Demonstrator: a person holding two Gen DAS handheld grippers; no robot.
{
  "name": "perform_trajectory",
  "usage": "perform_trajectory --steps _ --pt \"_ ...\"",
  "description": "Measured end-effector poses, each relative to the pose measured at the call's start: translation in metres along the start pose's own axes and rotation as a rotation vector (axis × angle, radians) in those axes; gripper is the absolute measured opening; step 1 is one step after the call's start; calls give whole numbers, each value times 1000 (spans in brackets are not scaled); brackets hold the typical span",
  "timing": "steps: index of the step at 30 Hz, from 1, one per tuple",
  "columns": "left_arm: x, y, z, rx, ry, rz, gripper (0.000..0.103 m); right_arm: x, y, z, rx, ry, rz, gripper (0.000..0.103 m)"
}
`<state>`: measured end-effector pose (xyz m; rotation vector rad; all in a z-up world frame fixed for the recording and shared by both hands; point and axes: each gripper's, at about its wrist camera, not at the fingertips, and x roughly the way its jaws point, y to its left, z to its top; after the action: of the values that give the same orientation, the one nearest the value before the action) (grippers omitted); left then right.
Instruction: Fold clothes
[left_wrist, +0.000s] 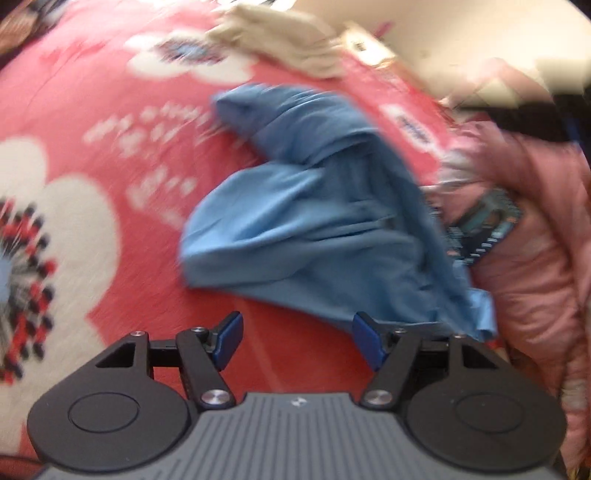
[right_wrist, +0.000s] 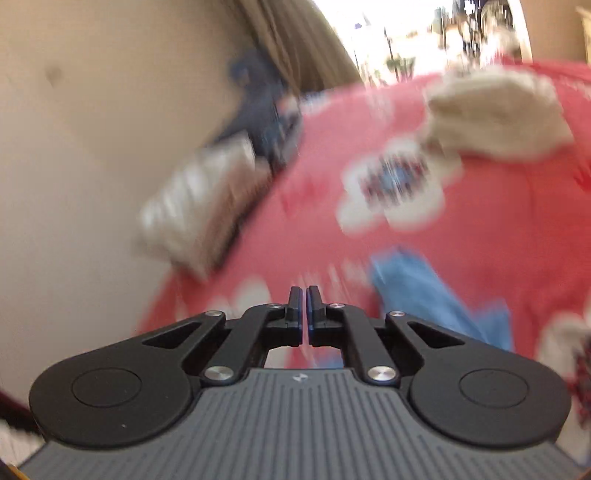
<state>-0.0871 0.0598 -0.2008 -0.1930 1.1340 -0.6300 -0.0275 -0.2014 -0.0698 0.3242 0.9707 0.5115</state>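
Blue garment (left_wrist: 314, 221): 1 | cream garment (left_wrist: 280, 40): 1 | left tool (left_wrist: 297, 341) released | right tool (right_wrist: 304, 295) clenched, empty

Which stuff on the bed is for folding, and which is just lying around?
For the folding job:
- blue garment, crumpled on the red flowered blanket
- cream garment, bunched farther off
- left gripper, open
- right gripper, shut, empty

Just lying about:
- pink quilted bedding
- dark printed packet beside the blue garment
- pale striped bundle by the wall
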Motion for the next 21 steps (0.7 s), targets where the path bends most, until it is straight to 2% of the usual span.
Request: perform_trajectory --steps 1,3,5,9,10,12,13,15,17,18,19,21 --pt "2 6 1 -27 3 21 67 1 -7 -14 -2 61 -36 16" --pt "6 13 4 -63 3 55 67 1 -21 -41 7 175 -108 28" --pt "10 14 9 -78 -5 81 67 1 -38 -67 56 273 -156 31" --pt "19 17 19 -109 -21 132 67 10 -70 -100 184 396 -139 36" --pt "21 18 21 -116 -25 144 65 14 -75 -106 194 417 -133 42" --pt "25 19 26 -131 -33 170 64 21 -78 -115 194 462 -125 43" --pt "27 20 29 -139 -37 183 61 23 -78 -117 195 479 -112 45" --pt "26 18 38 -138 -55 190 46 26 -77 -120 188 492 -87 46" --pt "19 12 53 -120 -86 178 26 21 -74 -122 172 464 -76 44" --pt "15 10 60 -111 -101 173 19 14 -70 -119 176 437 -63 26" --pt "12 7 67 -101 -116 167 12 7 -67 -117 179 410 -50 4" --pt "5 1 81 -83 -146 155 10 -8 -60 -113 186 355 -24 4"
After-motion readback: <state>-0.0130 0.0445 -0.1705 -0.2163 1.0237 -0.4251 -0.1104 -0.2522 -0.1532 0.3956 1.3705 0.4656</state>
